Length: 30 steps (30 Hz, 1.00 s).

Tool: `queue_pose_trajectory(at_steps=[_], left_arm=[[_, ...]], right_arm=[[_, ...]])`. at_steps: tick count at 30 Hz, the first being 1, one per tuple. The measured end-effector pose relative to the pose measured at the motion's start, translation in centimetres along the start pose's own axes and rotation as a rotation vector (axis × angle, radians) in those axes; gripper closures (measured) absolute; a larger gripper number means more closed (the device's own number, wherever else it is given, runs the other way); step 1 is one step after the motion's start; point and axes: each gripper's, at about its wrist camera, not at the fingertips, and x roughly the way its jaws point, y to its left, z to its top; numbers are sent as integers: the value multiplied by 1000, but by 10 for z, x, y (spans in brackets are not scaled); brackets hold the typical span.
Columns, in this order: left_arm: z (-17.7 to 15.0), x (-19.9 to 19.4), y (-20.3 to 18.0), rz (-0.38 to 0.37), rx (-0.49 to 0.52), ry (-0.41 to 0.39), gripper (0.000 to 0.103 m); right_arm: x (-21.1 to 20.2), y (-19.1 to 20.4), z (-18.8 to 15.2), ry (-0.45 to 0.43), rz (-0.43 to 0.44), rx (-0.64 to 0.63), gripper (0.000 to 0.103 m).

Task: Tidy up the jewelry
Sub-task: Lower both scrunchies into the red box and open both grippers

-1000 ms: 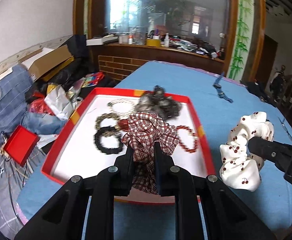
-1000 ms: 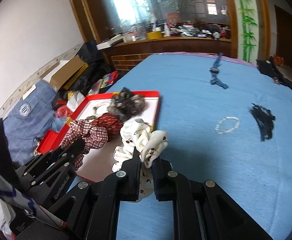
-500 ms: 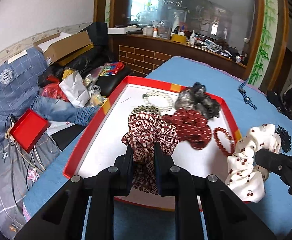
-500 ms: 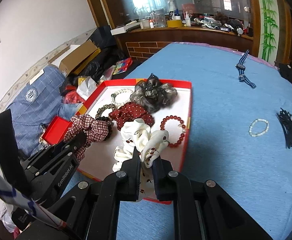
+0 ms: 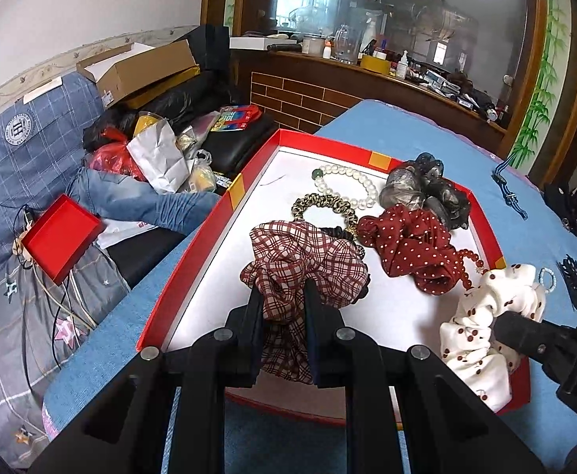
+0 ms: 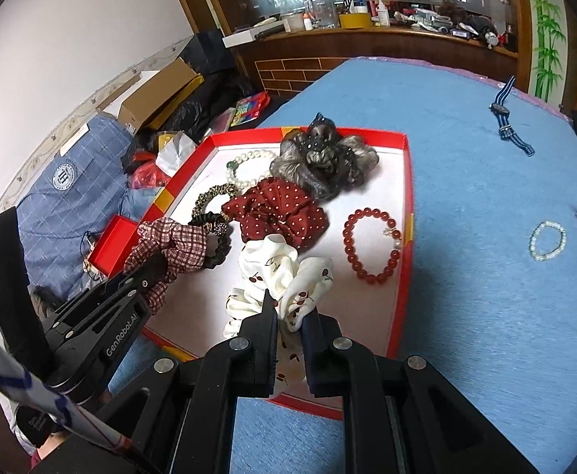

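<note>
Grippers hover above a red tray (image 5: 482,233) with a white floor on a blue tablecloth (image 6: 466,150). The left gripper (image 5: 282,296) pinches a plaid scrunchie (image 5: 304,260) over the tray's near left part; the right gripper (image 6: 290,310) pinches a white cherry-print scrunchie (image 6: 284,272) near its right edge. A red bead bracelet (image 6: 371,249) lies inside.

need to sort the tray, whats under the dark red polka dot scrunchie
The dark red polka dot scrunchie covers part of the pearl bracelet; the grey scrunchie overlaps its far edge. Anything else beneath it is hidden.
</note>
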Motion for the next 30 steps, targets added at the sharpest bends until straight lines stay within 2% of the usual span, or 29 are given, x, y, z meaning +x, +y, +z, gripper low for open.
queue_pose_trajectory(at_steps=[8, 17, 30], left_arm=[[0, 6, 7, 7, -13, 22, 87], [-2, 10, 4, -4, -3, 42, 86], [-3, 12, 0, -7, 16, 49, 81]], right_arm=[[21, 1, -3, 55, 20, 11, 89], [39, 2, -4, 83, 2, 4, 88], [43, -3, -2, 42, -61, -2, 88]])
